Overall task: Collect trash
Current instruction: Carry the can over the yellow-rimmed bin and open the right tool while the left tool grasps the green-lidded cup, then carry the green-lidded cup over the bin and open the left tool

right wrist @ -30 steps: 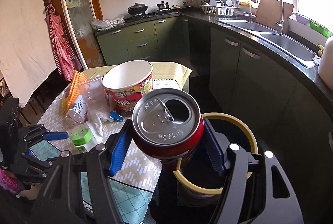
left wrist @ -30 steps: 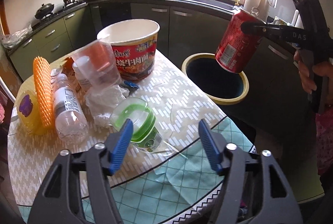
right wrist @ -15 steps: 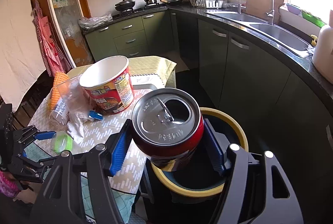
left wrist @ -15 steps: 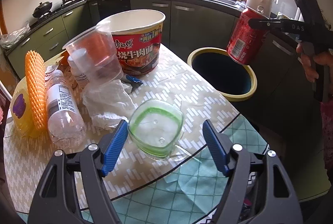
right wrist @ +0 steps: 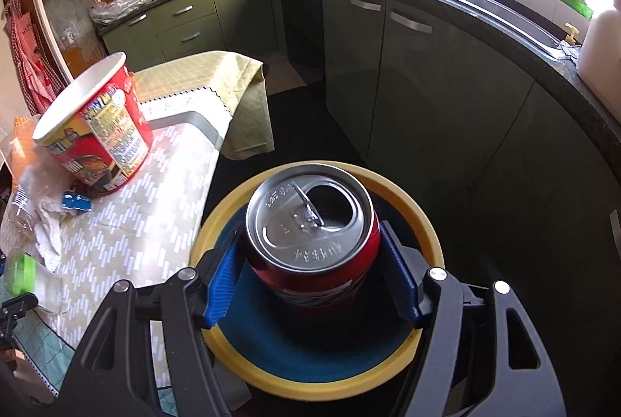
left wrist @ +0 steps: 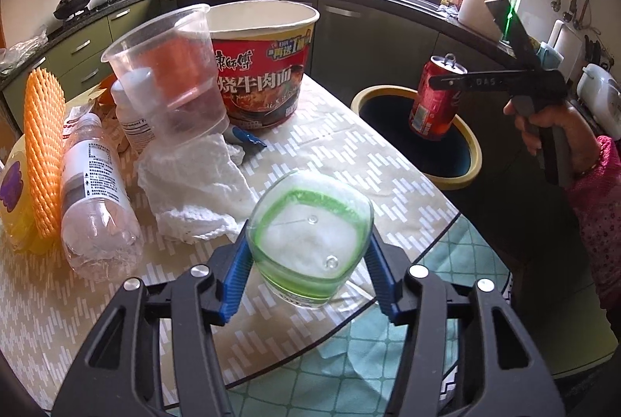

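Note:
My right gripper [right wrist: 312, 275] is shut on a red drink can [right wrist: 312, 234] and holds it upright over the yellow-rimmed trash bin [right wrist: 423, 223]. The can [left wrist: 436, 99] and bin [left wrist: 471, 141] also show in the left wrist view, right of the table. My left gripper [left wrist: 308, 265] has its blue pads on both sides of a clear plastic cup with a green rim [left wrist: 310, 246] that lies on its side on the table [left wrist: 349, 153]. I cannot tell whether the pads squeeze it.
On the table stand a red instant noodle bowl [left wrist: 260, 68], a clear plastic cup [left wrist: 170, 68], a lying water bottle [left wrist: 97, 192], crumpled tissue [left wrist: 194, 188], an orange foam net [left wrist: 42, 141] and a small blue wrapper [left wrist: 248, 137]. Green kitchen cabinets [right wrist: 388, 75] surround the bin.
My right gripper has lowered the can from beside the bin to right above its opening. My left gripper has moved forward so that its pads now flank the green-rimmed cup.

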### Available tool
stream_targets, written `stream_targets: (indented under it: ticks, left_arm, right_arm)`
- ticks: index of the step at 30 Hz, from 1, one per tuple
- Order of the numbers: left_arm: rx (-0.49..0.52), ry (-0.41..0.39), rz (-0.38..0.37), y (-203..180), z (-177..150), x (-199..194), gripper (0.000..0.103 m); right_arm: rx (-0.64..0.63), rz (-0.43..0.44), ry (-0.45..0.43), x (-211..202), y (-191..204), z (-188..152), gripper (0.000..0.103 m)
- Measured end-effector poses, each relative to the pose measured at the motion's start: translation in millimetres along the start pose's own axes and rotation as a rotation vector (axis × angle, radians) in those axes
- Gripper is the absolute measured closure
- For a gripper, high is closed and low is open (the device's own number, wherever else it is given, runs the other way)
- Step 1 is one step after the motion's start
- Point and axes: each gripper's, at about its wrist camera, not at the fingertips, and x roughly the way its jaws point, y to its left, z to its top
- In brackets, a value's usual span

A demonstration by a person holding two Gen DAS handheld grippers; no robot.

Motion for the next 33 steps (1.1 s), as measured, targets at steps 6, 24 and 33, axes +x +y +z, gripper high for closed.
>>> stream_targets:
  ticks: [6, 24, 33]
  left_arm:
    - [-0.001, -0.011, -0.013, 0, -1, -1, 0.051]
    - [0.075, -0.072, -0.132, -49, 59, -8, 0.051]
    - [0.138, 0.091, -0.233, -121, 133, 83, 0.051]
  right_arm:
    - [0.036, -0.021, 0.080, 48, -8, -8, 0.036]
    - [0.103, 0.030, -0.039, -18, -23, -21, 0.028]
    - [0.145, 0.009, -0.111, -74, -47, -44, 0.028]
